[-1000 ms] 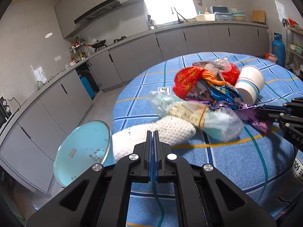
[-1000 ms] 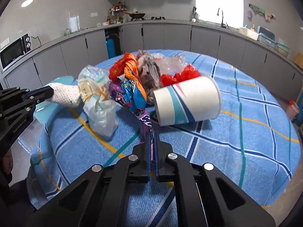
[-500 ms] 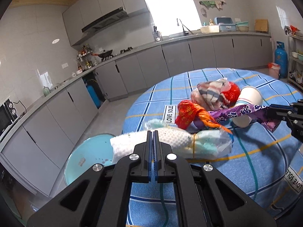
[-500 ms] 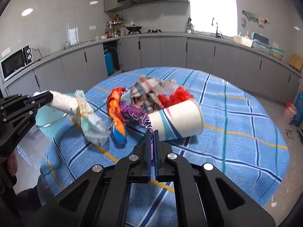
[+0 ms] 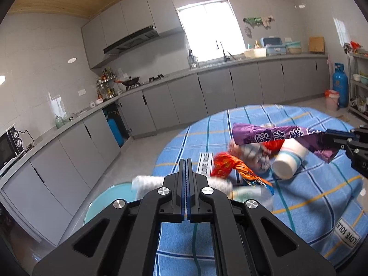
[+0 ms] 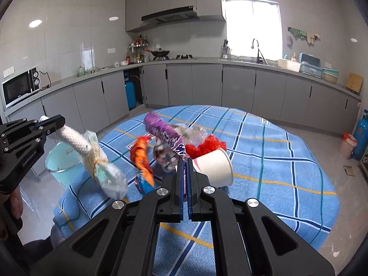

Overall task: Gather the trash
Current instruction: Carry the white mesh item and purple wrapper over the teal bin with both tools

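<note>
I have the trash in both tongs at once: the left gripper [image 6: 61, 120] is closed tight on the white mesh sleeve [image 6: 73, 139], whose tail — a clear bag [image 6: 108, 174] tied with a yellow band — hangs clear of the cloth [image 6: 276, 151], and the right gripper [image 6: 185, 161] is closed on the end of the purple wrapper [image 5: 264, 134], which stretches up off the pile. The rest sits loose on the blue cloth just below: an orange wrapper [image 6: 141, 156], a paper cup [image 6: 218, 165] on its side, red plastic [image 6: 208, 147] and a crumpled striped piece I can't name. To do this lift well I'd keep both pinches firm (thin film slips out of flat pads easily) and raise the two ends evenly, so nothing snags — the purple wrapper lies against the cup and the striped piece, and a jerk could roll the cup toward the table edge. The teal bin [image 6: 61, 161] stands on the floor just beside the table on my left, under the left gripper, so I'd judge the sleeve goes first: carry it over the rim, then release. The purple wrapper has the longer trip across.
</note>
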Demonstrator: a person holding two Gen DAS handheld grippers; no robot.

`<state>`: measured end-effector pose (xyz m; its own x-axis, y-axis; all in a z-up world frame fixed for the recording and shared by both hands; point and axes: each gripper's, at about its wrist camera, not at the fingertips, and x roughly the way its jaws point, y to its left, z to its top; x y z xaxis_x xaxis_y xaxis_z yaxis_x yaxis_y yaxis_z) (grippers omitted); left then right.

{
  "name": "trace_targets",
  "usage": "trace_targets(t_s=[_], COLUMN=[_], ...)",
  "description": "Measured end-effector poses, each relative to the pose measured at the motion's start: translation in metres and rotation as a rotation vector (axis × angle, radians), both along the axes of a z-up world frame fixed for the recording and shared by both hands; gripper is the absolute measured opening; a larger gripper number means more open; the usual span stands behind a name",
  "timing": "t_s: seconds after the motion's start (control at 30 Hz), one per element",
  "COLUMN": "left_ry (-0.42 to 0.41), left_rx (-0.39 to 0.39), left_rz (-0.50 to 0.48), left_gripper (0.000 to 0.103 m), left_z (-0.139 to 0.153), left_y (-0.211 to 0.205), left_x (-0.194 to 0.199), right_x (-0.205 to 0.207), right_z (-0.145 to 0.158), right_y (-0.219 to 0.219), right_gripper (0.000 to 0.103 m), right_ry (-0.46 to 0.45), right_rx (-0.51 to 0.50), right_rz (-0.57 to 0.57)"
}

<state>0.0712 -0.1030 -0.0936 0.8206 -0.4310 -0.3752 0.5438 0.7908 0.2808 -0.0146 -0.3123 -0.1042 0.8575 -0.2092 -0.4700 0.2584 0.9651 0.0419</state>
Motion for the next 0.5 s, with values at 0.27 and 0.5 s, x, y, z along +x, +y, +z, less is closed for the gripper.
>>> trace_targets(t_s=[0.27,0.5], left_ry=[-0.037,-0.102], left_rx=[-0.009,-0.037], left_rz=[-0.024,-0.015], left_gripper=[0.000,0.000], left_z=[0.012,0.029], left_y=[-0.016,-0.015], left_x=[-0.001,-0.003], right_x=[0.000,-0.001], right_z=[0.004,0.005], right_y=[0.000,-0.003], right_gripper=[0.003,0.003], right_ry=[-0.013,-0.024], right_rx=[-0.004,0.000], right_rz=[0.000,-0.007])
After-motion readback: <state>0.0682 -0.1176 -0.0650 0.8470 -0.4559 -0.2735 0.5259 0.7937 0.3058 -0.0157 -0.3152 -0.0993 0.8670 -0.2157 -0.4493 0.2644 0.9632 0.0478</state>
